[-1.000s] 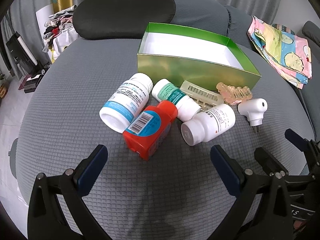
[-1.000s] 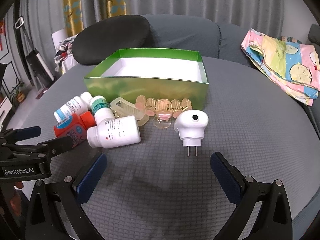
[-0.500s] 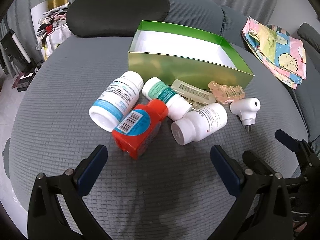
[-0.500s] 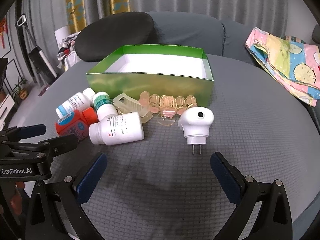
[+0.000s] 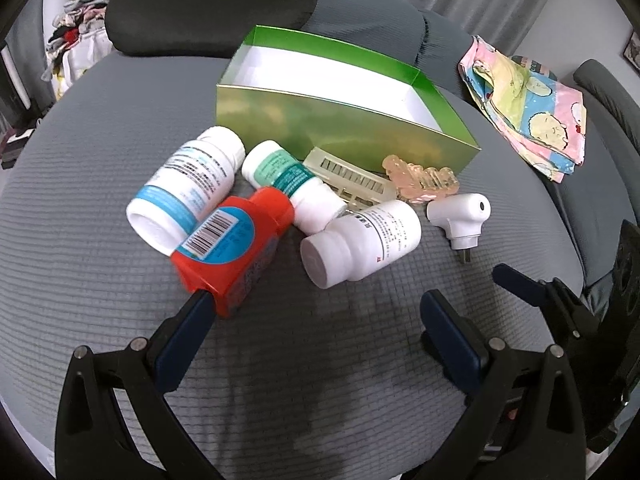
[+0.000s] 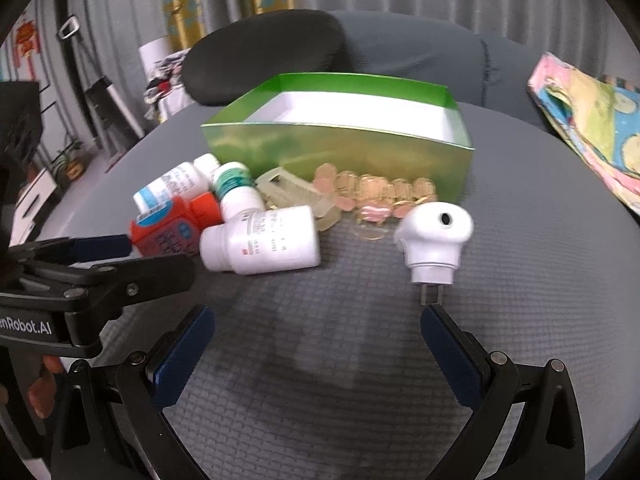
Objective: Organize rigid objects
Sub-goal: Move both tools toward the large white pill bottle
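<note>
So there's a green box (image 5: 344, 128) with a white inside sitting open on a grey quilted cushion (image 5: 100, 280), and it has nothing in it as far as both views show. All the stuff is piled right in front of its near wall: a white bottle with a blue label (image 5: 188, 188) lying on its side, a smaller white bottle with a teal label (image 5: 292, 188) next to it, and a red bottle (image 5: 234, 248) with a barcode sticker lying across the front, touching both. To the right of that is another white bottle (image 5: 360, 244) on its side with its cap pointing toward the camera. Behind it, against the box, are a pale yellowish plastic clip (image 5: 352, 182) and a clear pink hair claw (image 5: 424, 182). A white plug adapter (image 5: 460, 218) sits at the right end of the pile, prongs pointing toward the camera. The left gripper (image 5: 316, 320) is spread wide open and holding nothing, though its left fingertip is right up against the bottom corner of the red bottle. The right gripper (image 6: 316, 336) is wide open too, empty, with its right fingertip just short of the adapter's prongs. A colourful cartoon cloth (image 5: 532, 100) lies off to the right, well apart from everything, and a black cushion (image 5: 208, 4) is behind the box.
</note>
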Motion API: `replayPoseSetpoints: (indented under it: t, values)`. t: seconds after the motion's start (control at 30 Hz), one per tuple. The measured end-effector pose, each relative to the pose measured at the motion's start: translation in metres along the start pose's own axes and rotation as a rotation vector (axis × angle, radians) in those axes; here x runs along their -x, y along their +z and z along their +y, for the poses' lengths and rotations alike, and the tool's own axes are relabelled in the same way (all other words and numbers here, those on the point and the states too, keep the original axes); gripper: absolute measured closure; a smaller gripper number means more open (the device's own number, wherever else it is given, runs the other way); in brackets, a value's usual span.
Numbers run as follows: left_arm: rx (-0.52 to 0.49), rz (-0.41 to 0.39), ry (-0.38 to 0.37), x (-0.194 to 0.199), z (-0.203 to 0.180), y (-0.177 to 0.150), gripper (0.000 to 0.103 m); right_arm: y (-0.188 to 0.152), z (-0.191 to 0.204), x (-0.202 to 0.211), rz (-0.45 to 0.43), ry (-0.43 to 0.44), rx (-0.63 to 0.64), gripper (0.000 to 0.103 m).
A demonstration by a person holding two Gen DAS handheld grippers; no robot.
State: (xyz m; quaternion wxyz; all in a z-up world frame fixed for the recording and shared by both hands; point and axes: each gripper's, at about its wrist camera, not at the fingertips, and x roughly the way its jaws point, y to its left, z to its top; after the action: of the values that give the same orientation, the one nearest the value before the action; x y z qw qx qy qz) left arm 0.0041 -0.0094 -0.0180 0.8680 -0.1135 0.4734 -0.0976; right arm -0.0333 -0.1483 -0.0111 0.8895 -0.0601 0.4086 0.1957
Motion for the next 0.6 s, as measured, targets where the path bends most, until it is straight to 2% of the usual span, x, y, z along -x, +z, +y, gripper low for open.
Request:
replayPoseSetpoints:
  t: [0.27, 0.47, 0.6]
  values:
    - [0.021, 0.014, -0.034, -0.003, 0.004, 0.0, 0.002, 0.004, 0.002, -0.011, 0.014, 0.103, 0.034, 0.002]
    - [0.05, 0.035, -0.113, 0.001, 0.007, -0.008, 0.006, 0.005, 0.0, -0.013, 0.018, 0.167, 0.061, 0.005]
    - [0.031, 0.033, -0.156, 0.002, -0.004, -0.009, 0.009, 0.007, -0.001, -0.016, 0.021, 0.197, 0.084, 0.009]
